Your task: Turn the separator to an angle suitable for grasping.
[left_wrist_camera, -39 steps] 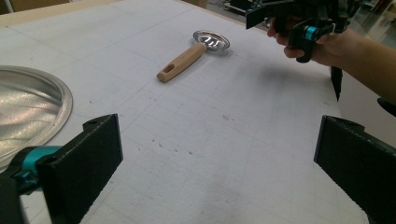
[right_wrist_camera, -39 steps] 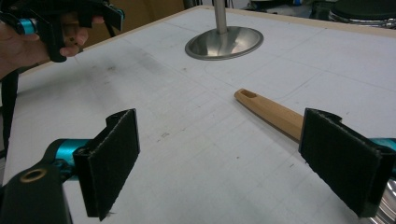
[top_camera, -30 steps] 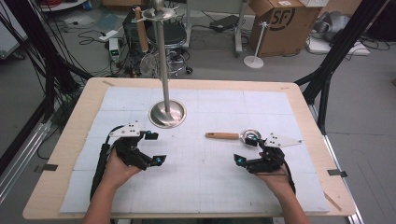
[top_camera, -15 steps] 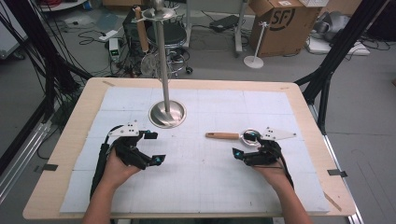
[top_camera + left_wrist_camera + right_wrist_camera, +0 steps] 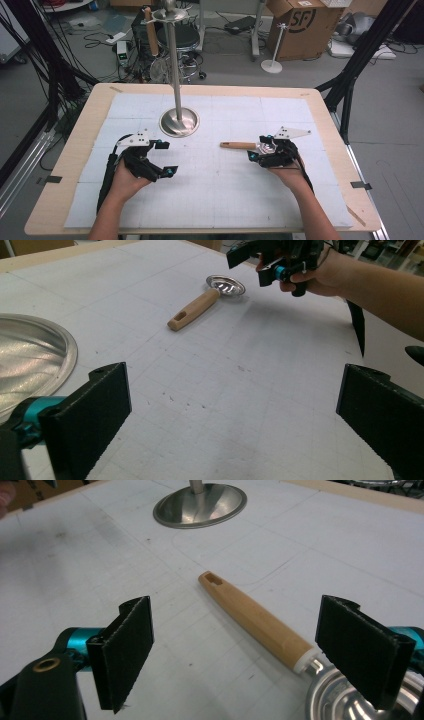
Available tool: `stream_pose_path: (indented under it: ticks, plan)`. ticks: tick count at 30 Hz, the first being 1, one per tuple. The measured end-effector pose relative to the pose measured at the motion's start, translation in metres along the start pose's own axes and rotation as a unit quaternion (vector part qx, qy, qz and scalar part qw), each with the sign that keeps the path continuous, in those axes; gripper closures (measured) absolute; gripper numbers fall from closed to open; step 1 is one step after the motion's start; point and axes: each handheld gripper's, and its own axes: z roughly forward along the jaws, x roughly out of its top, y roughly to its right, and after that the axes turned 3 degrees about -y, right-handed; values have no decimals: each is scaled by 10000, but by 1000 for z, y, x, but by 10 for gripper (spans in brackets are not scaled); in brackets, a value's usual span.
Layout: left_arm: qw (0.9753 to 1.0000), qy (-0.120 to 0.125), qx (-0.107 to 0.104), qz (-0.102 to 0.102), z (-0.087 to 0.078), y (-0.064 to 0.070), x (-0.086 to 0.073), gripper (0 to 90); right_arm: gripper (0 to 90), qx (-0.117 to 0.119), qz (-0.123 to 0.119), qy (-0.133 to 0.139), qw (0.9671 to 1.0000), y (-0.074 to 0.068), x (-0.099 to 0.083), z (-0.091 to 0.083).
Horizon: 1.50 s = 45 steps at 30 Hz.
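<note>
A utensil with a wooden handle [image 5: 237,145] and a small round metal bowl [image 5: 266,145] lies flat on the white mat, right of centre. My right gripper [image 5: 258,147] is open, its jaws standing either side of the joint between handle and bowl, clear of both. In the right gripper view the handle [image 5: 255,620] runs between the spread jaws of that gripper [image 5: 245,650], with the bowl [image 5: 345,700] at the lower right. My left gripper [image 5: 167,158] rests open on the mat at the left, holding nothing. The left gripper view shows the utensil [image 5: 195,310] far ahead.
A metal stand with a round base [image 5: 179,122] and a tall pole [image 5: 173,65] rises at the back centre. Another wooden-handled item [image 5: 148,27] seems to hang from its top. The wooden table edge [image 5: 70,165] frames the mat. Boxes and cables lie on the floor beyond.
My right gripper has moved forward to the utensil and now straddles its bowl end. The left gripper and the utensil have stayed where they were.
</note>
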Motion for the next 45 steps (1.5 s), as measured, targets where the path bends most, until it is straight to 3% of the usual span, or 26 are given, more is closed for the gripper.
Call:
stream_pose_path:
  ticks: [7,13,17,21,22,24,34,39,45]
  plan:
    - [10000,11,15,10,0,0,0,16,151,-98,-261,-366,9989,4,26,12]
    - [10000,-11,9,12,1,0,0,16,154,-164,-257,-818,9962,14,30,33]
    - [10000,-14,-3,0,1,0,0,16,195,-295,-216,-1328,9905,19,23,48]
    - [10000,-28,-8,1,1,0,0,16,362,-333,-378,-1846,9815,19,16,58]
    - [10000,-32,-8,13,1,0,0,16,369,-391,-453,-1931,9793,17,15,60]
    - [10000,-20,-14,5,0,0,0,16,456,-339,-419,-1961,9791,15,16,58]
    - [10000,-33,-23,1,1,1,0,16,649,-36,-677,-2244,9721,2,19,52]
    - [10000,-34,-30,2,1,1,0,16,679,97,-767,-2361,9687,-11,19,52]
    - [10000,-19,-24,-2,0,1,0,16,680,278,-787,-2343,9686,-23,15,49]
